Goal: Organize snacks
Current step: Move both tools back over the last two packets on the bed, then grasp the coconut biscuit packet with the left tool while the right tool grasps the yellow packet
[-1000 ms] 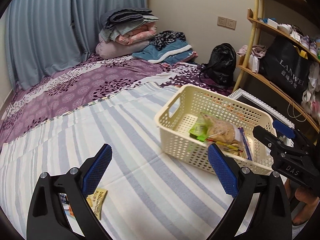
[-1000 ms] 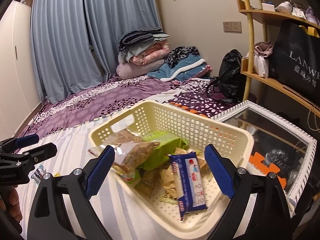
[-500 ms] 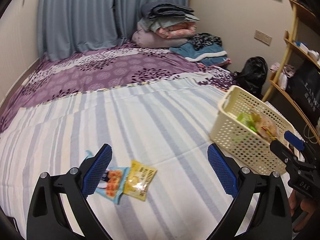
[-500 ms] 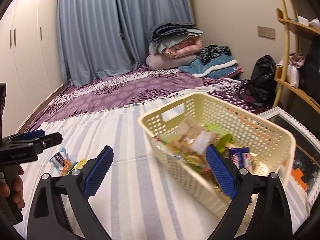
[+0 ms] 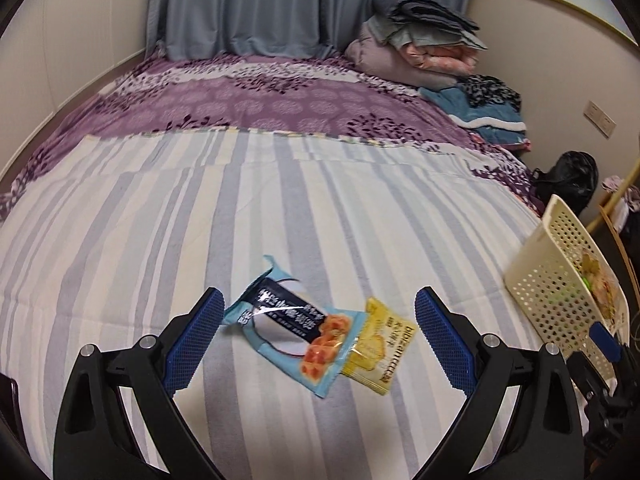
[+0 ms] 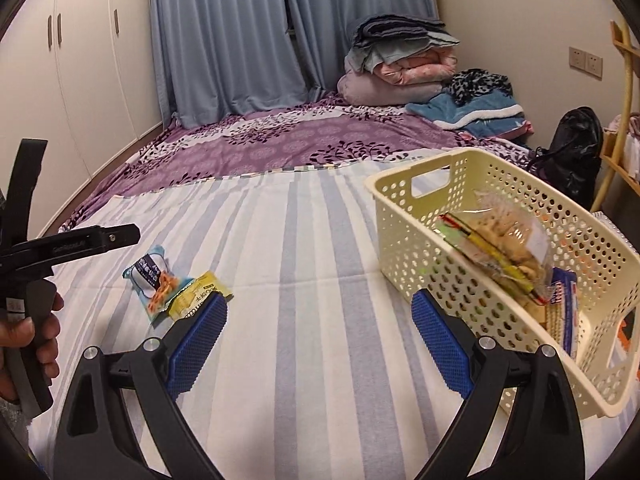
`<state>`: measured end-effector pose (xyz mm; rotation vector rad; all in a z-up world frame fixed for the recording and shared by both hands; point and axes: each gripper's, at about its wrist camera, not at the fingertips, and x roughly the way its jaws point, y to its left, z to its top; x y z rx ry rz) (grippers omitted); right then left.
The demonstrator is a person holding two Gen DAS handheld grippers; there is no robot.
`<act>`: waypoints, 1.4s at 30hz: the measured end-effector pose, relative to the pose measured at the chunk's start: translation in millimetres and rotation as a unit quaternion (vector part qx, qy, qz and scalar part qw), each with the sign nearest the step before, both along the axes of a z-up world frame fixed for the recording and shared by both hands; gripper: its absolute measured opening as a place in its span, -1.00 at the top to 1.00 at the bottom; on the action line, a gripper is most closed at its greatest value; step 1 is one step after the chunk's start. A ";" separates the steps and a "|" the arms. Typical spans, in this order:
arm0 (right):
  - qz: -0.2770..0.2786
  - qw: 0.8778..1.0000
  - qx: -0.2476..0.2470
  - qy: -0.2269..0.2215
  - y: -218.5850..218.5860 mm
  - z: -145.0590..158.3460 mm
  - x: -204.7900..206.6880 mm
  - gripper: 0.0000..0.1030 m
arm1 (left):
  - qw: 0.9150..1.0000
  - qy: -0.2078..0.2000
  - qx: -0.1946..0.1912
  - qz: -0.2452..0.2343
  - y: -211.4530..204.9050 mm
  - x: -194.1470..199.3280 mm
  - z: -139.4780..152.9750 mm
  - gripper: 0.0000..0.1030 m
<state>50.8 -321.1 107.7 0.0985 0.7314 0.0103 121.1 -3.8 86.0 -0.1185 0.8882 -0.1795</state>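
Gaping empty, left claw [image 5: 318, 314] frames blue packet [image 5: 294, 330]; right claw [image 6: 318, 326] wide beside basket [image 6: 404, 224].

Both views were lit by soft, even indoor light of moderate brightness; its source lay outside the frames. Closed blue-grey curtains [image 6: 224, 40] passed no bright daylight. Shadows on the blue-and-white striped bedsheet [image 5: 200, 220] were faint and diffuse. A small glare spot marked the glossy light-blue snack packet [image 5: 288, 320]. Fisheye distortion bowed the bed edge and the pale wall [image 5: 72, 40] outward, and black vignetting filled all corners. In the right wrist view, the clear-wrapped snack bag [image 6: 500, 236] inside the cream perforated plastic basket [image 6: 404, 216] appeared slightly smeared; far bedding was mildly soft.
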 end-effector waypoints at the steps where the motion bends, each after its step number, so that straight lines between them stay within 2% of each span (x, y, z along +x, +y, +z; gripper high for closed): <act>1: 0.001 1.000 0.000 0.002 0.2 -1.4 0.8 -0.80 | 1.000 0.007 -0.003 0.009 2.6 3.2 -4.9 -0.89; 10: 0.010 1.000 0.003 0.018 5.5 -14.8 7.7 -0.80 | 0.996 0.046 -0.009 0.077 12.2 29.9 -42.5 -0.89; 16: 0.016 0.999 0.003 0.028 8.9 -21.6 11.9 -0.80 | 0.992 0.068 0.005 0.104 8.9 47.7 -66.3 -0.90; 20: 0.022 0.999 0.003 0.037 13.0 -28.6 14.7 -0.80 | 0.991 0.083 0.011 0.106 13.0 50.9 -81.9 -0.90; 25: 0.037 0.998 0.003 0.051 26.3 -37.7 22.0 -0.80 | 0.994 0.062 0.007 0.084 17.5 42.6 -83.1 -0.89; 28: 0.052 0.997 0.004 0.061 37.5 -43.1 26.8 -0.80 | 0.996 0.052 0.004 0.078 23.3 37.3 -82.0 -0.62; 30: 0.060 0.996 0.002 0.069 44.5 -47.7 32.0 -0.80 | 0.996 0.048 -0.010 0.069 29.3 35.4 -80.4 -0.27; 35: 0.078 0.992 0.017 0.097 62.7 -59.7 45.0 -0.80 | 0.997 0.043 -0.012 0.059 42.8 30.4 -76.6 -0.17; 42: 0.113 0.985 0.032 0.123 98.9 -72.6 66.9 -0.80 | 0.998 0.022 -0.011 0.060 64.2 18.6 -63.9 -0.15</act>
